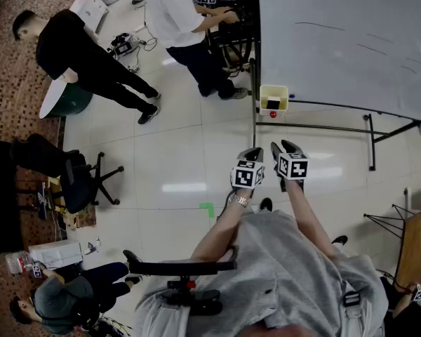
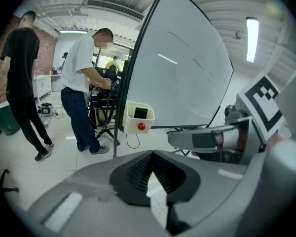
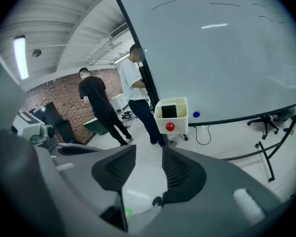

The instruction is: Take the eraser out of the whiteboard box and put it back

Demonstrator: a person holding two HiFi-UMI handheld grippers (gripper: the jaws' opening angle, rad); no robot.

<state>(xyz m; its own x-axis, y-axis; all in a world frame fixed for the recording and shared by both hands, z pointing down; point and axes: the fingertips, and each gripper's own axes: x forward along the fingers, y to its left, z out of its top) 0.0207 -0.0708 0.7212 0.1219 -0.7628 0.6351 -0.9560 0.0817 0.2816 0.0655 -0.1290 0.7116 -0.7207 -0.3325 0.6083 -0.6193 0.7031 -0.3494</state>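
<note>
A cream whiteboard box (image 1: 274, 97) hangs at the lower left corner of the whiteboard (image 1: 337, 34), with the black eraser (image 1: 273, 104) standing inside it and a red magnet (image 1: 272, 114) on its front. Both grippers hover over the floor well short of the box. The left gripper (image 1: 252, 153) has its pads meeting at the tips with nothing held; in its own view the box (image 2: 138, 116) and eraser (image 2: 140, 113) sit ahead of the left gripper (image 2: 152, 152). The right gripper (image 3: 149, 148) stands open and empty, facing the box (image 3: 171, 115) and eraser (image 3: 168, 111).
The whiteboard stand's legs (image 1: 372, 142) spread over the tiled floor to the right. A person in white (image 1: 179, 20) works at equipment left of the board, and a person in black (image 1: 84, 55) stands farther left. An office chair (image 1: 84, 181) and green floor tape (image 1: 207, 208) lie nearby.
</note>
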